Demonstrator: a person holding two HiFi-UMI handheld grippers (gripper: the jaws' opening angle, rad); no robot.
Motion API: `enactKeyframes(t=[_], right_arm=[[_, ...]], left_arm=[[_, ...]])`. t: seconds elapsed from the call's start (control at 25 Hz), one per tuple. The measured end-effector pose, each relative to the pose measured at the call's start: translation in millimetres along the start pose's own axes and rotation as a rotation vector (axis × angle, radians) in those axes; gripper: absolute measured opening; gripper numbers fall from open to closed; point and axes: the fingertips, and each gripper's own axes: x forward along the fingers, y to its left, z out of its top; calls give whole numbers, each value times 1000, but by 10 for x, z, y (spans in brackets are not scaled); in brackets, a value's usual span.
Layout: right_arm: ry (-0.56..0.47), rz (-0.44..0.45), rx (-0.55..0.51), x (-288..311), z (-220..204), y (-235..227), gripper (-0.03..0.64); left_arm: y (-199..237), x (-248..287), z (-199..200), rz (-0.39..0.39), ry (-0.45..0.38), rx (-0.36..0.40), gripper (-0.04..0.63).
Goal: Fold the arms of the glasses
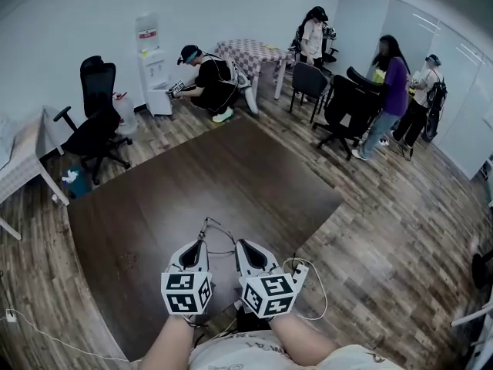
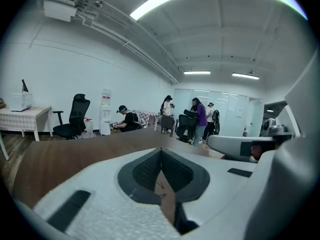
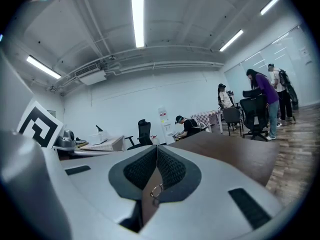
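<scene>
Glasses [image 1: 220,250] hang between my tongs above the table [image 1: 231,168]. Left gripper [image 1: 202,242] and right gripper [image 1: 243,245] are both clenched on thin wire. Can't tell arm fold state, so I'm treating it as unfinished.

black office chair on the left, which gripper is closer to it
Left. The left gripper is on the side of the black office chair, across the table; the right gripper sits beside it, farther off.
</scene>
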Motion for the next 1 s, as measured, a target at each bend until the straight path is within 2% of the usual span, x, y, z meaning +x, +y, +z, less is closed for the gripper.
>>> enactKeyframes(t=[0.64, 0.8, 0.88, 0.96, 1.0], right_arm=[[150, 57, 5, 838, -275, -454, 15], [189, 61, 5, 1001, -369, -610, 15], [208, 59, 11, 1077, -422, -682, 15], [225, 59, 20, 1161, -462, -729, 15], [232, 59, 24, 1205, -476, -751, 15]], left_arm=[[556, 890, -375, 108, 175, -15, 15], [667, 1112, -539, 137, 235, 0, 18], [693, 1230, -665, 125, 284, 10, 44], [713, 1333, -795, 98, 342, 20, 103], [724, 1380, -859, 87, 373, 29, 104]])
